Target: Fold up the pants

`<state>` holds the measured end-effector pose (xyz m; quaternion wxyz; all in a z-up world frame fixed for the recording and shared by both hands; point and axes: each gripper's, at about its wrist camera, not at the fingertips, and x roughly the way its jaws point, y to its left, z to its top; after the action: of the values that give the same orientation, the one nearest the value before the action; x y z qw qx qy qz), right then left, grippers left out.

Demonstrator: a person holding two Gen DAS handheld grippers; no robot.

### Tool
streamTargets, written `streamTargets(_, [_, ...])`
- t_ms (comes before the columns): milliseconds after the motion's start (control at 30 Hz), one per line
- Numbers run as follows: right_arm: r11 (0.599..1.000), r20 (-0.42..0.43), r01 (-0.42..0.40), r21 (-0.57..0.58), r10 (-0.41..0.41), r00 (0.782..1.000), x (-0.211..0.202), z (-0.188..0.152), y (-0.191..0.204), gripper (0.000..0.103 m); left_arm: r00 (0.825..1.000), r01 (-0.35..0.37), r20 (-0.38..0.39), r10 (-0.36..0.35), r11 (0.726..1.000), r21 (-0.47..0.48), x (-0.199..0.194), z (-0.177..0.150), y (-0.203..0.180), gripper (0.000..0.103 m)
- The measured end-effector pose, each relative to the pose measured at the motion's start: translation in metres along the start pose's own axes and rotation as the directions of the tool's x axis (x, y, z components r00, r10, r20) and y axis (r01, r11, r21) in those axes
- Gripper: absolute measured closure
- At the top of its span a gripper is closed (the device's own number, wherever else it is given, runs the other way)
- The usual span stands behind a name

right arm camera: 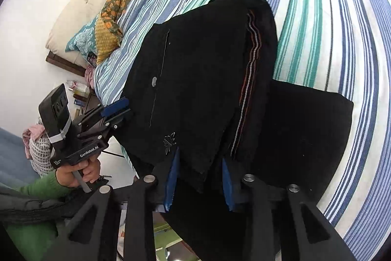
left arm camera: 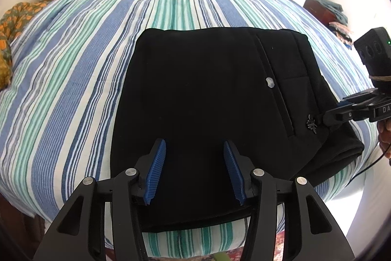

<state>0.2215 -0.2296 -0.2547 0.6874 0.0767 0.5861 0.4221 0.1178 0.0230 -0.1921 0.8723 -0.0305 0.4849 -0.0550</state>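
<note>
The black pants lie folded on the striped bed, with a pocket seam, a pale button and a small emblem near the right side. My left gripper hovers open just above their near edge, nothing between its blue pads. My right gripper reaches in from the right at the waist edge. In the right wrist view the pants fill the middle and a layer of cloth runs between the spread blue pads of my right gripper. The left gripper shows at the pants' left edge.
The striped bedspread covers the bed. An orange patterned blanket and pillows lie at the head end. A dark cabinet with clothes stands beyond the bed's right edge. A nightstand with small items is beside the bed.
</note>
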Motion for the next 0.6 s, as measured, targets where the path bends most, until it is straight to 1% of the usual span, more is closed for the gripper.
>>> streamTargets(67, [0.998,-0.005,0.03,-0.047,-0.03,1.0,-0.01,0.005,0.015,0.082,0.999,0.034,-0.01,-0.034,0.999,-0.037,-0.009,0.008,0.006,0.052])
streamTargets(133, [0.995,0.025,0.04,-0.091,-0.038,0.999,-0.028,0.006,0.032,0.083,0.997,0.079,0.011,-0.078,0.994,-0.073,-0.024,0.015,0.011,0.051])
streamTargets(167, [0.994,0.046,0.032,-0.105,-0.027,0.999,-0.039,0.006,0.04,0.083,0.995,0.096,0.028,-0.094,0.993,-0.076,-0.032,0.018,0.01,0.051])
streamTargets(267, [0.993,0.105,-0.002,-0.119,0.015,0.994,-0.071,-0.004,0.055,0.085,0.99,0.123,0.077,-0.119,0.991,-0.044,-0.055,0.025,0.002,0.041])
streamTargets(333, [0.995,0.13,-0.014,-0.094,0.026,0.991,-0.086,-0.017,0.053,0.085,0.987,0.137,0.091,-0.135,0.99,-0.013,-0.062,0.026,-0.008,0.034])
streamTargets(400, [0.999,0.135,-0.02,-0.044,0.026,0.99,-0.093,-0.034,0.039,0.085,0.988,0.131,0.08,-0.132,0.991,0.015,-0.057,0.024,-0.014,0.033])
streamTargets(433, [1.0,0.131,-0.013,-0.011,0.015,0.991,-0.092,-0.043,0.028,0.085,0.991,0.117,0.061,-0.119,0.993,0.029,-0.05,0.022,-0.018,0.033])
streamTargets(500, [0.997,0.108,0.025,0.077,-0.033,0.994,-0.081,-0.063,0.003,0.085,0.997,0.077,-0.004,-0.077,0.996,0.04,-0.029,0.016,-0.023,0.033])
streamTargets(533, [0.993,0.094,0.035,0.11,-0.045,0.995,-0.072,-0.071,-0.006,0.085,0.998,0.062,-0.032,-0.061,0.997,0.034,-0.021,0.013,-0.023,0.034])
streamTargets(567, [0.991,0.093,0.027,0.131,-0.039,0.995,-0.068,-0.078,-0.011,0.083,0.998,0.042,-0.048,-0.041,0.999,0.026,-0.015,0.011,-0.023,0.035])
streamTargets(600, [0.988,0.113,0.027,0.15,-0.044,0.993,-0.067,-0.081,-0.013,0.077,0.998,0.03,-0.047,-0.029,0.999,0.021,-0.017,0.01,-0.021,0.036])
